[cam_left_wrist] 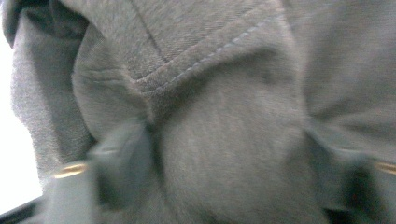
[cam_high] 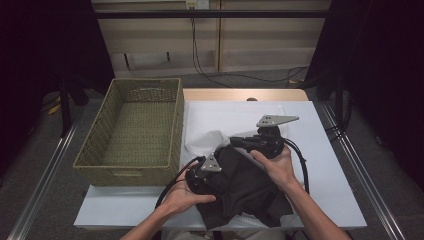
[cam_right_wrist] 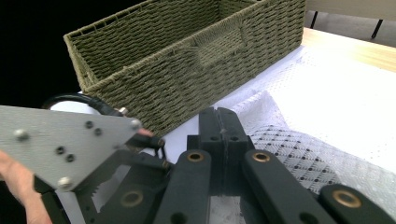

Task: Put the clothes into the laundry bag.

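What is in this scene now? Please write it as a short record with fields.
work: handling a dark grey cloth garment on the white-covered table
left claw: jaws apart, grey fabric bulging between them
right claw: jaws pressed together; whether they pinch anything, I cannot tell
under garment: white patterned cloth
container: green woven rectangular basket, empty, left of the garment

Cloth, wicker and matt plastic.
Soft dark grey garment (cam_left_wrist: 224, 140) with stitched seam; rough woven basket (cam_right_wrist: 187, 60); white textured sheet (cam_right_wrist: 327, 93); matt black right gripper (cam_right_wrist: 225, 122).
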Tool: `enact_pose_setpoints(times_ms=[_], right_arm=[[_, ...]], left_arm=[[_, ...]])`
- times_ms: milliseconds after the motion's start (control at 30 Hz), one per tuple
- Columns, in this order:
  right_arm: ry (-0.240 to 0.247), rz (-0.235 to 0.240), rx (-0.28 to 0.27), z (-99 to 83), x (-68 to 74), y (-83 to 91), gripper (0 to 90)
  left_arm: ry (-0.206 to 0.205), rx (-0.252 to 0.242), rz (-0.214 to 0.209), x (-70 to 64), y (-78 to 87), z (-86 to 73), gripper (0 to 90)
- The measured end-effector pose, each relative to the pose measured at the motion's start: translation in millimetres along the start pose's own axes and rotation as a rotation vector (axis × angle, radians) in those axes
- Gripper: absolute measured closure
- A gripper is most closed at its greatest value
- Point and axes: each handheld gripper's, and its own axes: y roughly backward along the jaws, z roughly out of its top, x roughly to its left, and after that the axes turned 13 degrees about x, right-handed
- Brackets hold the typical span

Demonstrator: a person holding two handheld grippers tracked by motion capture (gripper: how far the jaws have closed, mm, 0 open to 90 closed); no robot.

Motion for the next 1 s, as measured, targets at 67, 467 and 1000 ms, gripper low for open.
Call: enact_pose_setpoints(times_ms=[67, 467, 1000], right_arm=[[0.001, 0.000, 0.001, 0.6, -0.1, -0.8, 90.0], [0.003, 0.010, -0.015, 2.8, 1.5, 4.2, 90.0], [0.019, 0.050, -0.035, 8.1, 15.1, 10.6, 90.0]], left_arm=[[0.004, 0.000, -0.003, -2.0, 1.3, 0.5, 43.3], [0.063, -0.132, -0.127, 10.4, 35.6, 3.0, 77.0], [0.118, -0.231, -0.090, 18.6, 37.4, 41.0, 80.6]])
